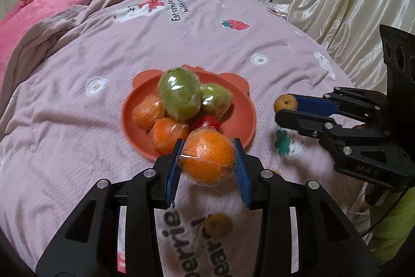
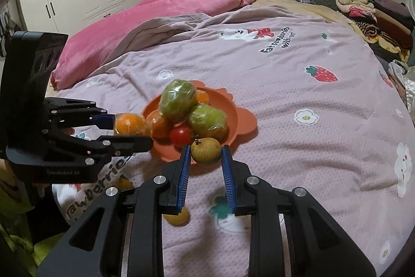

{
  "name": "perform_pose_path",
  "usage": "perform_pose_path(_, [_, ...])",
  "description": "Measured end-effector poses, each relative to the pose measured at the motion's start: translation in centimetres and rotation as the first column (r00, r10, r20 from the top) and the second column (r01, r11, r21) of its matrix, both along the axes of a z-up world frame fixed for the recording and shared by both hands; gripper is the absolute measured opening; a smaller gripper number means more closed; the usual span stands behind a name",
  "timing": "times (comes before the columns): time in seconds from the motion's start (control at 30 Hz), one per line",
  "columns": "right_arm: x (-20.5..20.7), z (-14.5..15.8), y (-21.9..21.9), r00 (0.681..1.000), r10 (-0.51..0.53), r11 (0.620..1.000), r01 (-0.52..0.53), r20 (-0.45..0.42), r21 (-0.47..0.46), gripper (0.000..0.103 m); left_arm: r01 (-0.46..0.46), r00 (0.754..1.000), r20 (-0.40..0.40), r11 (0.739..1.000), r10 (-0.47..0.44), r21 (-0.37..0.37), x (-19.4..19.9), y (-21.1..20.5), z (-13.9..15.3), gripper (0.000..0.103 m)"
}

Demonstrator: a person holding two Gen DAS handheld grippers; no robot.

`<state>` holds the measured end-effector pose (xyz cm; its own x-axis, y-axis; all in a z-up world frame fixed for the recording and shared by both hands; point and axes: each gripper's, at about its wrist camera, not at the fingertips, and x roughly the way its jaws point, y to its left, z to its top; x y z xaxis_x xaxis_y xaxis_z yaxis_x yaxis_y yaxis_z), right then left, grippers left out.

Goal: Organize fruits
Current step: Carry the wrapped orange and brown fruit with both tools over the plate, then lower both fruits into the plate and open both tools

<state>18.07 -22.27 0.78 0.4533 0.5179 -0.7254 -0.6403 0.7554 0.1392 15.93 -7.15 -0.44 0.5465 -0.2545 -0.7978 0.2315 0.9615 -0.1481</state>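
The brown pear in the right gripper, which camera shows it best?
The right wrist view: the brown pear sits close and whole between the fingers. The left wrist view shows it small, partly hidden behind the right gripper.

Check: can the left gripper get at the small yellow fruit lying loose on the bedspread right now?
Probably not: the left gripper is shut on a wrapped orange, so the yellow fruit stays out of reach until that is set down.

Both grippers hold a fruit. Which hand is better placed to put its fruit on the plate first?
Left, probably. The left gripper holds its orange right at the plate rim. The right gripper, holding a brown fruit, also seems near, so the difference is small.
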Motion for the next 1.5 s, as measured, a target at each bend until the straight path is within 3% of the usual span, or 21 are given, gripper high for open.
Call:
perform_pose_path(1.13, [3.1, -2.3, 1.4, 0.999, 0.018, 1.0, -0.019, -0.041, -0.017, 0.024, -0.002, 1.0, -0.019, 1.0, 0.001, -0.012, 1.8, -0.6, -1.8, 0.031])
perform_pose_path(1.5, [2.4, -1.2, -0.2, 1.0, -0.024, 1.0, 0.024, -0.021, -0.003, 0.038, -0.005, 1.0, -0.016, 1.0, 0.005, -0.015, 1.8, -0.7, -1.7, 0.039])
